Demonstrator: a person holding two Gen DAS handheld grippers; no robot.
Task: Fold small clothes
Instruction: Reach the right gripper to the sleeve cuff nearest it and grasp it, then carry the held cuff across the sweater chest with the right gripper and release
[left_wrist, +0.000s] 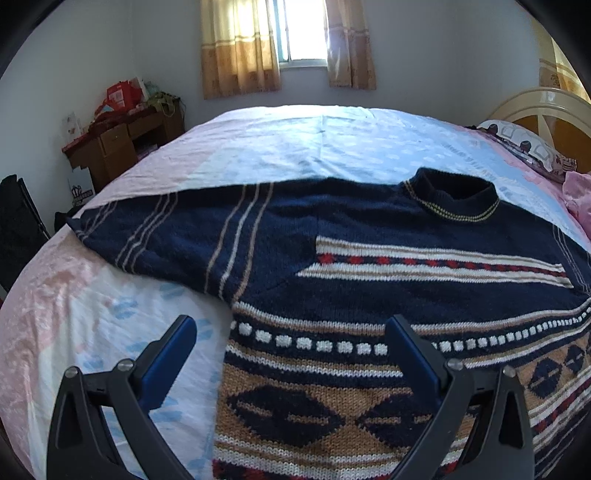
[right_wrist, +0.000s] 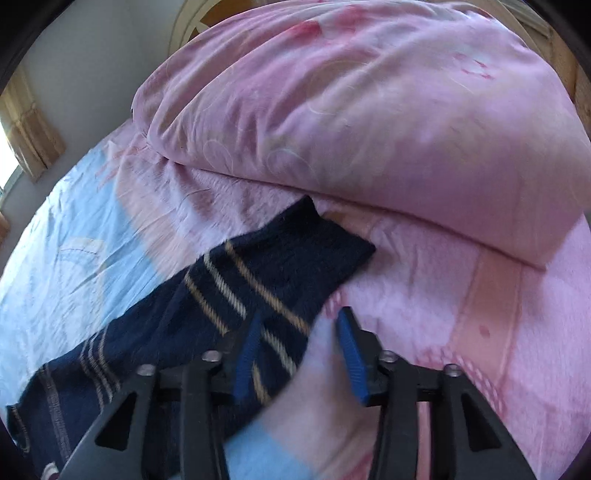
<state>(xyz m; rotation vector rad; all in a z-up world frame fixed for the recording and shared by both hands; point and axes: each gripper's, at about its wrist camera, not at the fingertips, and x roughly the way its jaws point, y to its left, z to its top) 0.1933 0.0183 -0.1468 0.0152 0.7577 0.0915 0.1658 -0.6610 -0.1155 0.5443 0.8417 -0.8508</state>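
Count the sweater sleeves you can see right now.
2. One sleeve lies spread flat toward the bed's left side in the left wrist view; the other sleeve lies ahead of the right gripper, near the pink quilt.

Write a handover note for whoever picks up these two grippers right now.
Left gripper: open, nothing held, above the side edge of the sweater body.
Right gripper: fingers partly apart, not gripping; they straddle the edge of the sweater's right sleeve near its cuff.
Sweater lies flat and face up on the bed sheet, both sleeves spread out, collar toward the headboard. A pink duvet is bunched just beyond the right cuff.
Done: sweater spread out. No fold made yet.
Left: grip the right sleeve and fold it across the body, then the left sleeve, then fold the body.
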